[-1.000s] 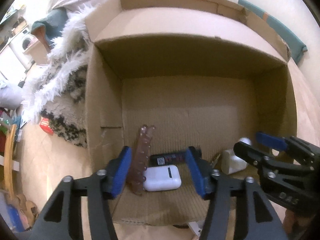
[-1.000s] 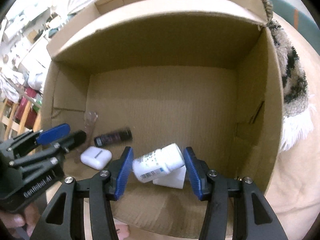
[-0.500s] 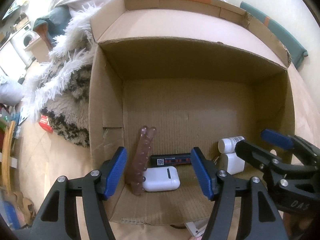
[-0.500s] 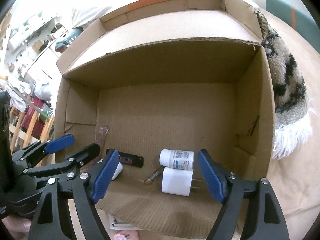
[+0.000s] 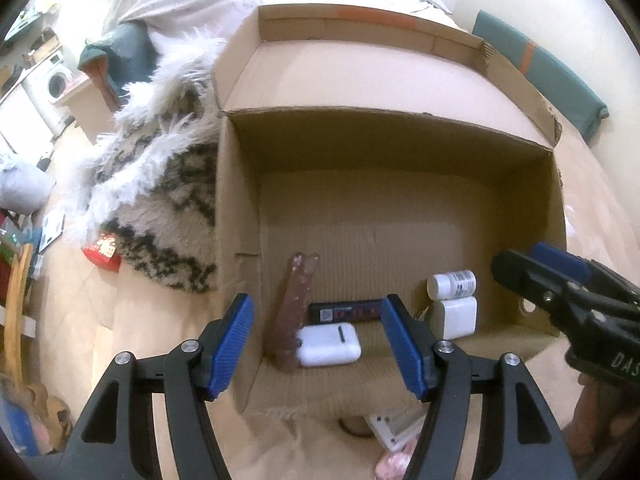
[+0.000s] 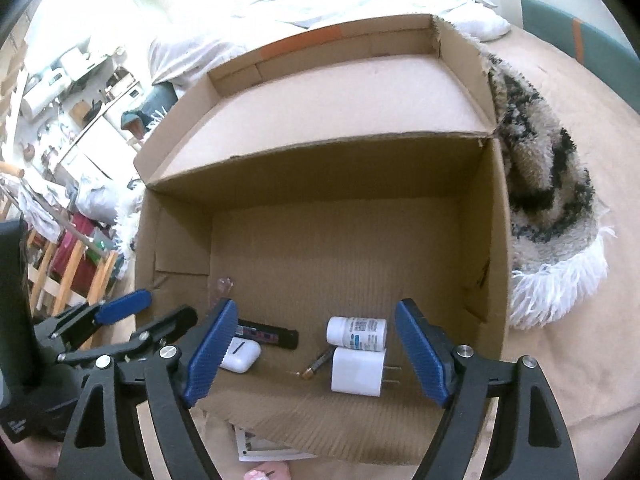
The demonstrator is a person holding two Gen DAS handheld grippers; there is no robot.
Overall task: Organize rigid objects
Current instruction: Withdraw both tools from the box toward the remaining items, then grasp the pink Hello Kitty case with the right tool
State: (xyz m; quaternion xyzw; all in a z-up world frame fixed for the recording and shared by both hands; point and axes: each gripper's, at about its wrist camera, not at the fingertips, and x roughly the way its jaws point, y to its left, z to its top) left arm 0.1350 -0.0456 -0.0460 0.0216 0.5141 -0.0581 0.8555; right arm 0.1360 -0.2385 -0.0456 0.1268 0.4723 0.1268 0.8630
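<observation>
An open cardboard box (image 5: 400,144) (image 6: 320,168) holds several items near its front. A white earbud case (image 5: 329,344) (image 6: 239,354) lies beside a translucent brown comb-like piece (image 5: 295,308) and a black bar (image 5: 346,311) (image 6: 268,333). A white pill bottle (image 5: 452,282) (image 6: 357,331) lies on its side against a white plug charger (image 5: 456,317) (image 6: 358,371). My left gripper (image 5: 318,346) is open and empty above the box's front edge. My right gripper (image 6: 316,354) is open and empty above the bottle and charger.
A shaggy black-and-white rug (image 5: 160,184) (image 6: 548,200) lies against the box's side. A small brown stick (image 6: 317,364) lies by the charger. A white paper (image 6: 256,448) pokes out under the front flap. A red packet (image 5: 103,250) lies on the floor at left.
My right gripper opened and let go of the white pill bottle, which now lies in the box by the charger. Both grippers pulled back and up from the box.
</observation>
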